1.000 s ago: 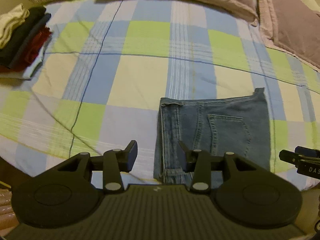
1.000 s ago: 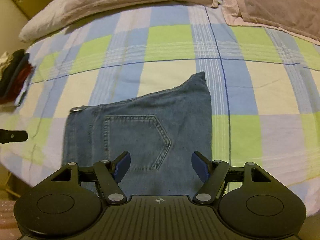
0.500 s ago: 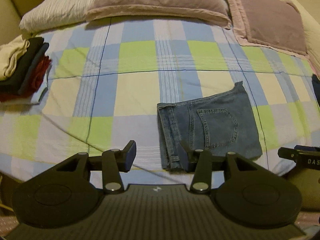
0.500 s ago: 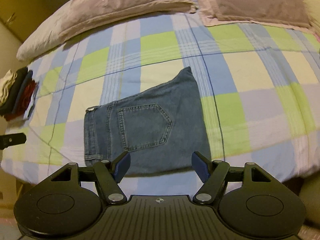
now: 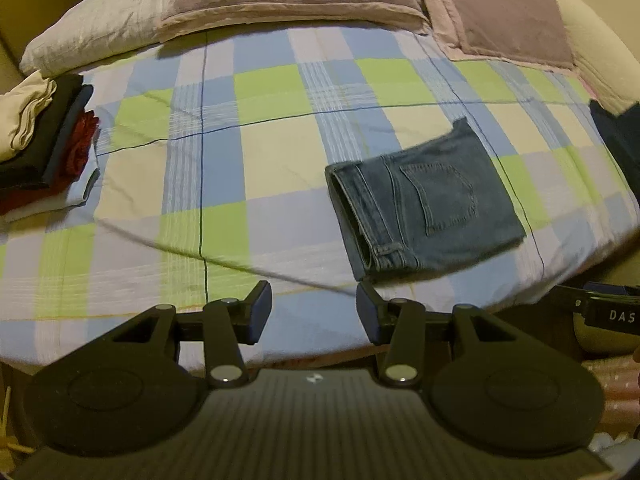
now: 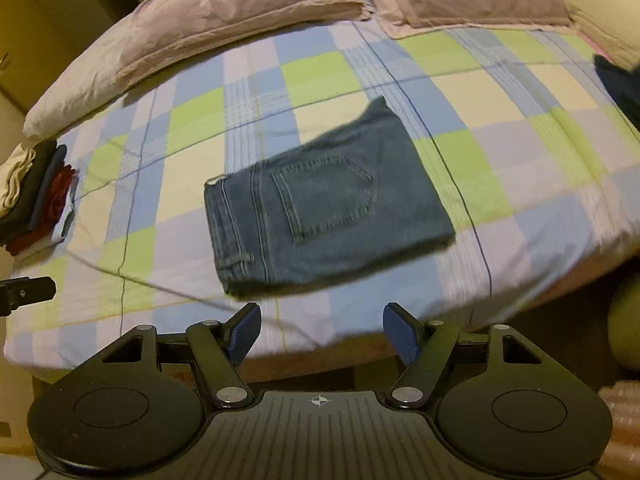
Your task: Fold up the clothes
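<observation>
Both grippers, left (image 5: 314,312) and right (image 6: 322,334), now stand back from the folded jeans (image 6: 320,208), jaws apart and empty; fold judged complete.

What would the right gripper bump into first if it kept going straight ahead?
Probably the folded jeans. The right gripper is open, pointing over the near edge of the checked bedsheet toward them, though depth is unclear.

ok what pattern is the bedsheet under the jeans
Checked bedsheet, in blue, lime green, cream and lilac; clearest in the right wrist view.

Folded jeans (image 6: 324,212), checked bedsheet (image 6: 500,152), seemingly flat
</observation>
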Demonstrator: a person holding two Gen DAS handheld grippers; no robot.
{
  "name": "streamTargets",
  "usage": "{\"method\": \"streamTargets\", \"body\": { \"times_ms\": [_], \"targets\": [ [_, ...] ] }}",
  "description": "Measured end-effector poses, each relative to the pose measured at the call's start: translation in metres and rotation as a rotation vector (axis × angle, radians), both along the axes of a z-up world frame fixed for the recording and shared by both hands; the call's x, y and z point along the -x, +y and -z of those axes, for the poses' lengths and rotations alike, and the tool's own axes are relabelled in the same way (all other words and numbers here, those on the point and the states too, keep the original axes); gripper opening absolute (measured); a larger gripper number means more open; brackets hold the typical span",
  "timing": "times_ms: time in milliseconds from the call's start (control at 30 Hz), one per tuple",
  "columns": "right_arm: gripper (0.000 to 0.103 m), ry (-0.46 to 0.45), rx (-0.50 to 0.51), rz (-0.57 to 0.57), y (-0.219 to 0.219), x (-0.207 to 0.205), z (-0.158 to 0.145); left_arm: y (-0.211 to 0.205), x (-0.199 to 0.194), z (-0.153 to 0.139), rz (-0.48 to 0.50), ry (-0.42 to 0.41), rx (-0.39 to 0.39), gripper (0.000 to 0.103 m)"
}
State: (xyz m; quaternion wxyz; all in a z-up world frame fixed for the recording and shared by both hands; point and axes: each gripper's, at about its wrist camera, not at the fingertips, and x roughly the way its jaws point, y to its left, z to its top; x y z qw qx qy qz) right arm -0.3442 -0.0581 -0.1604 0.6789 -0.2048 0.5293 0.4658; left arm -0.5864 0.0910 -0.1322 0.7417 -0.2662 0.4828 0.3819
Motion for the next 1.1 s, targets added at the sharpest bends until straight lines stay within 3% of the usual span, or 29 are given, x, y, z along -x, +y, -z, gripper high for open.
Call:
{"method": "streamTargets", "body": {
  "times_ms": [567,933,1100],
  "targets": [
    [0.071,-0.044,-0.026,0.1,-0.033,0.026,-0.017,-0.009,0.018,-0.002,0.052,-0.066,0.029,0.045],
    [0.071,-0.019,-0.007,0.054,-0.01,0.016,-0.011,0.006,0.023,0.005,-0.039,-0.088,0.08,0.046],
    [0.071,-0.002,0.004,-0.019,0.015,-0.001,-0.004,0.02,0.016,0.01,-0.112,-0.163,0.137,0.046]
  ]
}}
